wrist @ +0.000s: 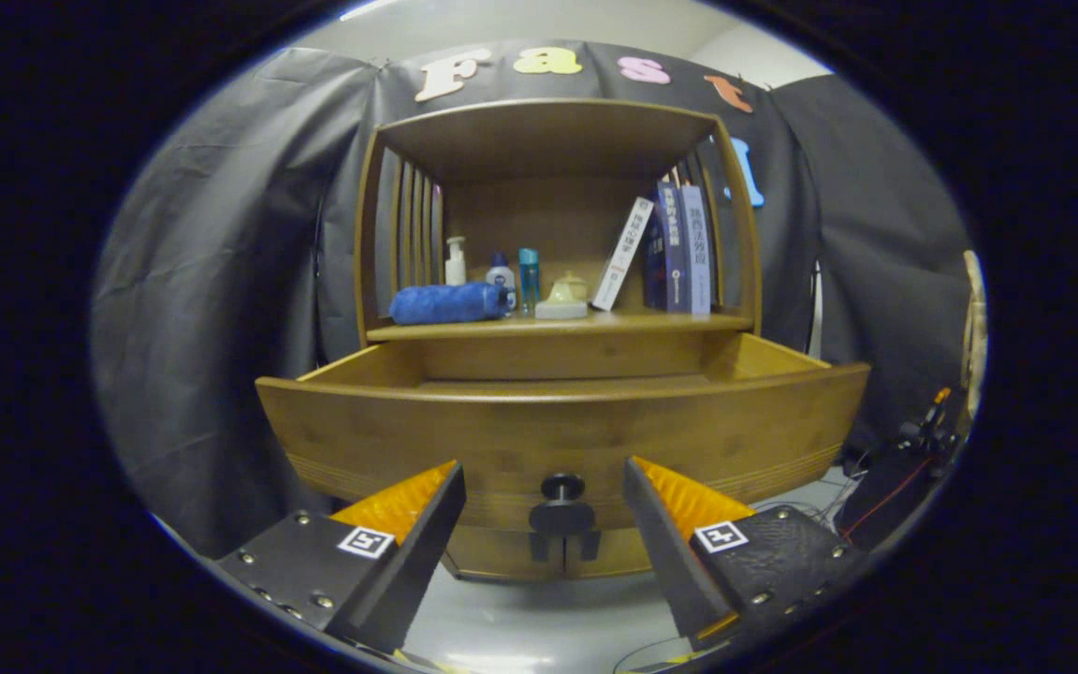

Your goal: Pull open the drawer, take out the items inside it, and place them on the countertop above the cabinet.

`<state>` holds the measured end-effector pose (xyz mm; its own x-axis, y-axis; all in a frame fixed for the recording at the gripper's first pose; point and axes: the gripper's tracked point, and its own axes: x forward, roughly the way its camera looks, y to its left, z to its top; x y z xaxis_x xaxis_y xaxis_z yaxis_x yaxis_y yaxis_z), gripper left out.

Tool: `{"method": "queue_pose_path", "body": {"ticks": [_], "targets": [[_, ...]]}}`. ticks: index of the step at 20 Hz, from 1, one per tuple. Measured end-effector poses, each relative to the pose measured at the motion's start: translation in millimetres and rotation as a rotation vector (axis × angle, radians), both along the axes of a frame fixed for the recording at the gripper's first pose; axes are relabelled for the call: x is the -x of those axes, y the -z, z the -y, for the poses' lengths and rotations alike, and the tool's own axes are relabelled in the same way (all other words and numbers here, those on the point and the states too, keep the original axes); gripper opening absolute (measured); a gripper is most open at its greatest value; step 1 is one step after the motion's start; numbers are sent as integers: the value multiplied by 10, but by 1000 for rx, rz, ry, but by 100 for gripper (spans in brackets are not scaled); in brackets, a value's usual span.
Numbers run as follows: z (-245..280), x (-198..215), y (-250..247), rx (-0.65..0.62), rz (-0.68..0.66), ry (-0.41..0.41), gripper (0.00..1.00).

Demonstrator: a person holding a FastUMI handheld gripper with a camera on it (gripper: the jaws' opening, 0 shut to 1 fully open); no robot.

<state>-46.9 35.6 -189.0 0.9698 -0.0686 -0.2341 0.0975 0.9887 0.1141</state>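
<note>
The wooden cabinet's drawer (558,431) stands pulled out toward me, its front panel just ahead of the fingers. Its dark round knob (562,488) sits level with the fingertips, in the gap between them, untouched. My gripper (544,479) is open with nothing between its fingers. The drawer's inside is hidden behind the front panel; only its side walls and back show. Above the drawer is the countertop (661,323), carrying a rolled blue towel (450,303), small bottles (502,278), a pale lidded dish (564,298) and several books (675,248).
A roofed shelf frame with slatted sides encloses the countertop. Below the drawer, another dark handle (563,535) sits on the cabinet's lower front. Cables and dark equipment (918,440) lie on the floor to the right. Black cloth walls stand behind and at both sides.
</note>
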Motion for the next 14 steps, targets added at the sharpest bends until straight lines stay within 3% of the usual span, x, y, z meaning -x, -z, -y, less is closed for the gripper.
{"method": "queue_pose_path", "body": {"ticks": [2, 6, 14], "targets": [[168, -124, 179, 63, -24, 29, 100], [222, -200, 134, 9, 15, 82, 96], [288, -485, 109, -41, -1, 55, 97]]}}
